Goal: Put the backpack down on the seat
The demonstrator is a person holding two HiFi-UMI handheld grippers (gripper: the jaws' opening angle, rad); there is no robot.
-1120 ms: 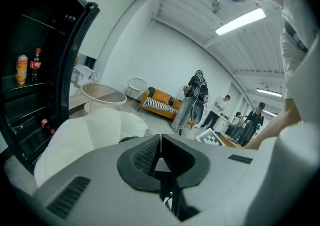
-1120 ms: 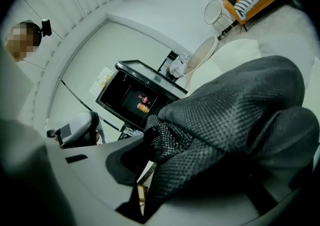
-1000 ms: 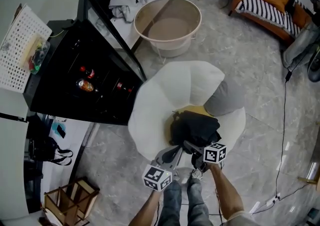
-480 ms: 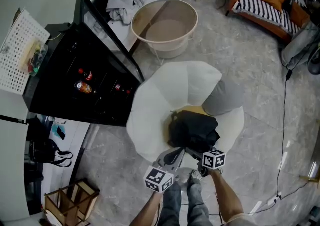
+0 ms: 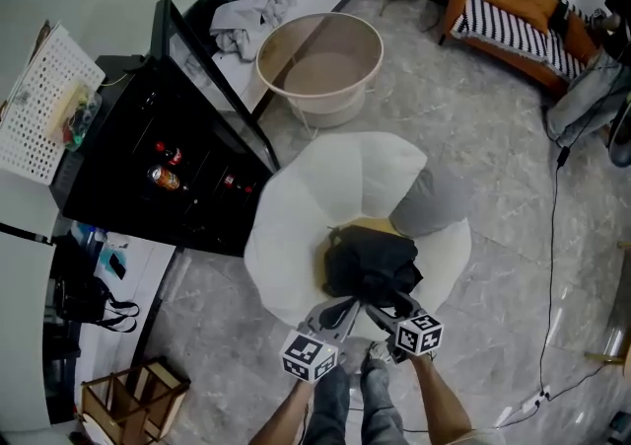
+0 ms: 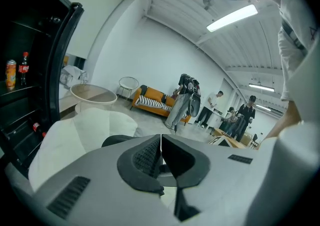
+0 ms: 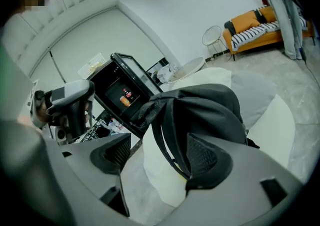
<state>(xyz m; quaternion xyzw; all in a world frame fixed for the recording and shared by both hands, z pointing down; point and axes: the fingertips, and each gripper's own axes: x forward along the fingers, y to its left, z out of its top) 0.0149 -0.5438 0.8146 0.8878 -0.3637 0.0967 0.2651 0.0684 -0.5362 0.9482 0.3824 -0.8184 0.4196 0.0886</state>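
Note:
The black backpack (image 5: 370, 263) lies on the white petal-shaped seat (image 5: 296, 226), against a grey cushion (image 5: 434, 201). My right gripper (image 5: 386, 309) is at the backpack's near edge with its jaws wide open. In the right gripper view the backpack (image 7: 210, 109) fills the space ahead, and one of its straps (image 7: 162, 135) hangs loosely between the open jaws of the right gripper (image 7: 160, 152), with neither pad pressing on it. My left gripper (image 5: 338, 313) is beside it at the seat's front edge. Its jaws (image 6: 161, 152) meet with nothing between them.
A black glass-door cooler (image 5: 168, 167) with drinks stands open at the left of the seat. A beige tub (image 5: 320, 53) is beyond it, an orange sofa (image 5: 523, 9) at the far right. A cable (image 5: 552, 236) runs across the floor. A wooden crate (image 5: 133, 399) sits at the lower left.
The right gripper's jaws have opened and let go of the backpack, which stays on the seat. Both grippers have drawn back slightly toward me.

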